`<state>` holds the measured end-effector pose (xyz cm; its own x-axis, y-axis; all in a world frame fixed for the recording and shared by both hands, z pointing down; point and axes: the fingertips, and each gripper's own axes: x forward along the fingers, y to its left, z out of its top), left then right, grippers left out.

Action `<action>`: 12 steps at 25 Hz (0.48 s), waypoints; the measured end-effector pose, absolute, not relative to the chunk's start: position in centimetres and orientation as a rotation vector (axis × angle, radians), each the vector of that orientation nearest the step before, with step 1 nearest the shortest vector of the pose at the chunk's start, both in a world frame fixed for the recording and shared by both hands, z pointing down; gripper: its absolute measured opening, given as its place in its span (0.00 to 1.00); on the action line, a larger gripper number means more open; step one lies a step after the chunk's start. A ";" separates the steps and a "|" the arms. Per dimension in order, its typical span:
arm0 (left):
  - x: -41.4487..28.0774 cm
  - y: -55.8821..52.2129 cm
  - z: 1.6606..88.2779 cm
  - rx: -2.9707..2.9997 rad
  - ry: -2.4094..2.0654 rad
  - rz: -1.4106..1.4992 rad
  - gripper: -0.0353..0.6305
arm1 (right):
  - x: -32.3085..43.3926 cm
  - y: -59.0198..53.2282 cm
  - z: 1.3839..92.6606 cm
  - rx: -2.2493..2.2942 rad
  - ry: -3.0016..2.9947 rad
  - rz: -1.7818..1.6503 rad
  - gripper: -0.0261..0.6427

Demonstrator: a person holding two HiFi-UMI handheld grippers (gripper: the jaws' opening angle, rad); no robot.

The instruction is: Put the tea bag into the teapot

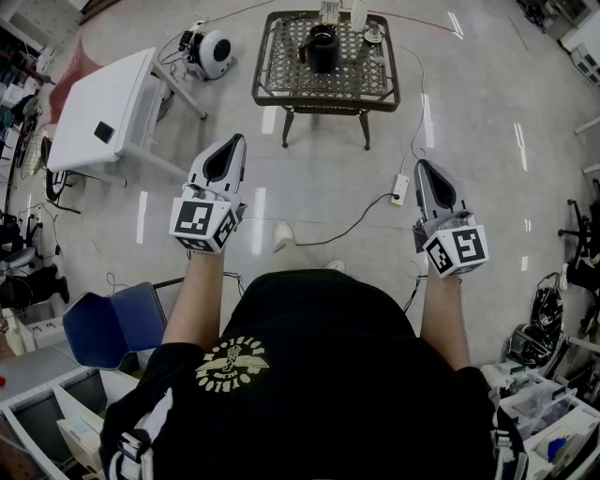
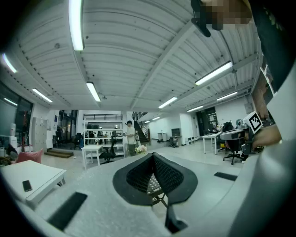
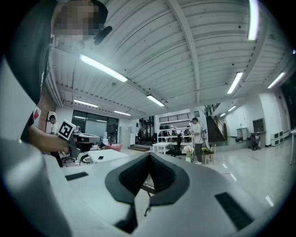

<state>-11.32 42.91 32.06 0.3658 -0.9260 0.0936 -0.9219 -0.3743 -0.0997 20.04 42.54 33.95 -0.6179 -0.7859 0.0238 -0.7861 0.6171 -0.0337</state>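
Two grippers are held out level above the floor, well short of the lattice counter (image 1: 281, 70) ahead. The left gripper (image 1: 235, 144) has its jaws pressed together with nothing between them; the right gripper (image 1: 421, 170) likewise has its jaws fully closed and empty.

No view lets a tea bag be made out; the small pale thing (image 1: 373, 35) on the far side of the counter is too small to identify, and the white items (image 1: 342, 9) behind it are cut off by the top edge of the head view. In both gripper views each gripper's own grey body hides the counter and the teapot; only a bunch of flowers (image 2: 140, 149) peeps above the jaw tips, with a distant person (image 2: 131, 136) standing beyond.

In the head view the teapot (image 1: 323, 47) is a dark, rounded pot seen from above; it stands on the far half of the lattice counter, near the middle, with what looks like a handle on its left side; its lid or opening is too small to read.

The wearer's black shirt (image 1: 319, 375) fills the bottom of that view and covers the floor beneath; a white counter (image 1: 94, 103) at the left carries a small black phone (image 1: 104, 132); a power strip (image 1: 399, 188) lies on the floor near the right gripper.
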 end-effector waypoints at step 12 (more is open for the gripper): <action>-10.8 43.4 32.6 -2.560 1.715 -0.235 0.05 | 21.5 41.8 34.1 1.415 -2.874 0.120 0.05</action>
<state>-10.75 43.40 32.56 0.3731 -0.9227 0.0974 -0.9149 -0.3833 -0.1265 21.55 41.78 34.12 -0.6087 -0.7930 -0.0243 -0.7882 0.6079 -0.0955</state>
